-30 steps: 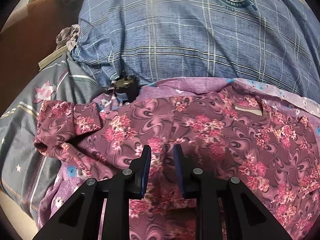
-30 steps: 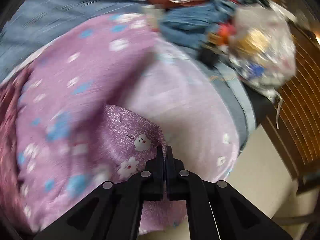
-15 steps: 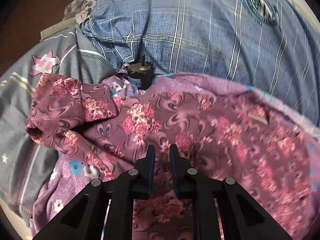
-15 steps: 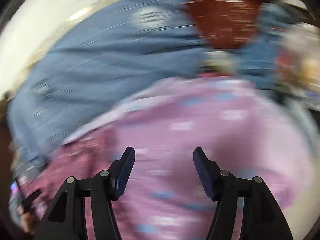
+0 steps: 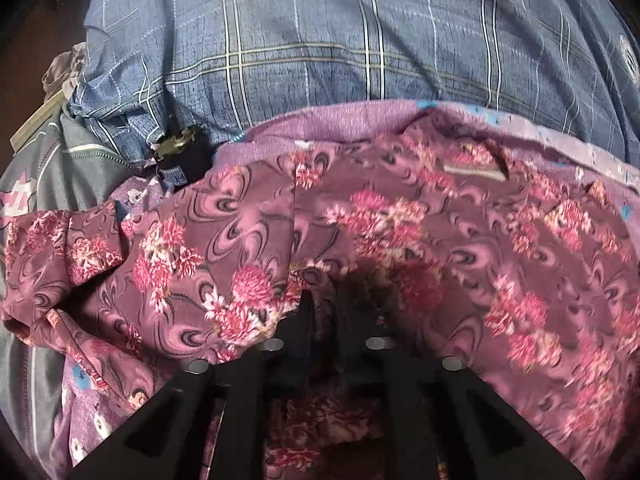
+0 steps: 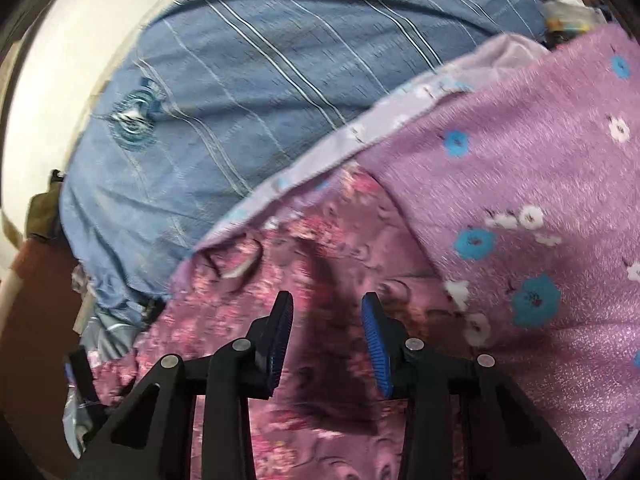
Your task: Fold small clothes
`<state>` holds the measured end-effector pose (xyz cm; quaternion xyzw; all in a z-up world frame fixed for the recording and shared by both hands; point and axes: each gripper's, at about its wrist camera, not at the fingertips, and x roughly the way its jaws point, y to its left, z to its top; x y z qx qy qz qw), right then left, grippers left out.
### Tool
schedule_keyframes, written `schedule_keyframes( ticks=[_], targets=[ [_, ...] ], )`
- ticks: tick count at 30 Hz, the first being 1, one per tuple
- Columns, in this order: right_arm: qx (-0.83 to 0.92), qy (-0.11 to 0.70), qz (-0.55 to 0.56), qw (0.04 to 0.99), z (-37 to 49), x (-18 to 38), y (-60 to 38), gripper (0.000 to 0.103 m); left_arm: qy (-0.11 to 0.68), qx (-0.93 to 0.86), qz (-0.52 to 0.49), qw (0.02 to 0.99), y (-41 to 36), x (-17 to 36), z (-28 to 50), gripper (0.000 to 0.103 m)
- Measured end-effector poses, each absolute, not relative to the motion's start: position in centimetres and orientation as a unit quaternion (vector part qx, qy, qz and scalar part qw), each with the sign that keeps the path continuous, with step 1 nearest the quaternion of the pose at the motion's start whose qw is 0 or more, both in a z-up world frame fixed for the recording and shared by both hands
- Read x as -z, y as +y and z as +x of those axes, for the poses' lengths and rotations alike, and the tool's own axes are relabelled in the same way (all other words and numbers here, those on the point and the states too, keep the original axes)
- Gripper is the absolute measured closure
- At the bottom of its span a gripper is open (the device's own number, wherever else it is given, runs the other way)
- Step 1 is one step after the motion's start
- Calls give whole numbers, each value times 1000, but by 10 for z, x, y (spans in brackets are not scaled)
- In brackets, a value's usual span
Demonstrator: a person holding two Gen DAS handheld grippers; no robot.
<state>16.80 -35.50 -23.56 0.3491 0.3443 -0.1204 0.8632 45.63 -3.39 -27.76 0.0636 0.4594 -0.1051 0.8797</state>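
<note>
A maroon floral garment (image 5: 400,220) lies spread on a purple flowered blanket (image 5: 320,128), its collar label (image 5: 474,171) toward the far side. My left gripper (image 5: 335,300) is pushed into the garment's near edge, its jaws closing with a fold of the cloth pinched between them and bunched over the fingertips. In the right wrist view the same garment (image 6: 320,248) lies below my right gripper (image 6: 327,308). Its jaws are closing but still stand apart, blue pads bare, with nothing between them.
A blue plaid quilt (image 5: 320,40) bulges behind the garment, also in the right wrist view (image 6: 240,80). Grey star-print bedding (image 5: 80,160) and a small dark metal-tipped object (image 5: 180,148) lie at the left. The purple blanket (image 6: 520,160) spreads to the right; a white wall (image 6: 60,60) stands beyond.
My left gripper sank into the floral garment and closed on a fold. My right gripper swung left from the blanket's edge to over the garment, opened wide, then narrowed.
</note>
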Motion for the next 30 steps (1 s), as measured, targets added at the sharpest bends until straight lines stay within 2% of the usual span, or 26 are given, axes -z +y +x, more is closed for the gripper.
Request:
schedule_keyframes(
  ticks=[4, 6, 8, 10, 12, 15, 16, 17, 19, 20, 24, 26, 30],
  targets=[
    [124, 336, 351, 865, 163, 239, -360, 71, 411, 103, 29, 906, -25, 255, 452, 96],
    [125, 325, 345, 872, 159, 235, -360, 71, 356, 80, 49, 930, -23, 239, 447, 96],
    [124, 320, 337, 877, 158, 233, -359, 71, 333, 39, 85, 938, -24, 238, 447, 95],
    [121, 328, 327, 878, 159, 234, -356, 70, 378, 27, 101, 920, -22, 255, 459, 92],
    [117, 333, 328, 876, 162, 238, -352, 68, 461, 33, 88, 882, -17, 286, 472, 82],
    [86, 361, 307, 877, 176, 243, -336, 68, 455, 21, 78, 887, -5, 284, 466, 78],
    [74, 367, 301, 877, 180, 245, -331, 68, 444, 16, 74, 893, 1, 277, 464, 72],
    [59, 379, 297, 874, 186, 249, -325, 67, 430, 9, 63, 901, 9, 269, 458, 59],
    [50, 433, 277, 856, 201, 264, -313, 66, 402, -29, 26, 915, 31, 253, 446, 43],
    [57, 425, 268, 863, 201, 263, -310, 66, 394, -49, 8, 918, 45, 249, 441, 43],
    [61, 418, 263, 867, 200, 258, -304, 56, 383, -137, -77, 910, 121, 240, 422, 42],
    [64, 417, 264, 867, 199, 260, -303, 55, 382, -171, -118, 900, 155, 245, 416, 41],
    [69, 414, 236, 876, 200, 260, -294, 49, 386, -140, -230, 882, 213, 247, 414, 37]
  ],
)
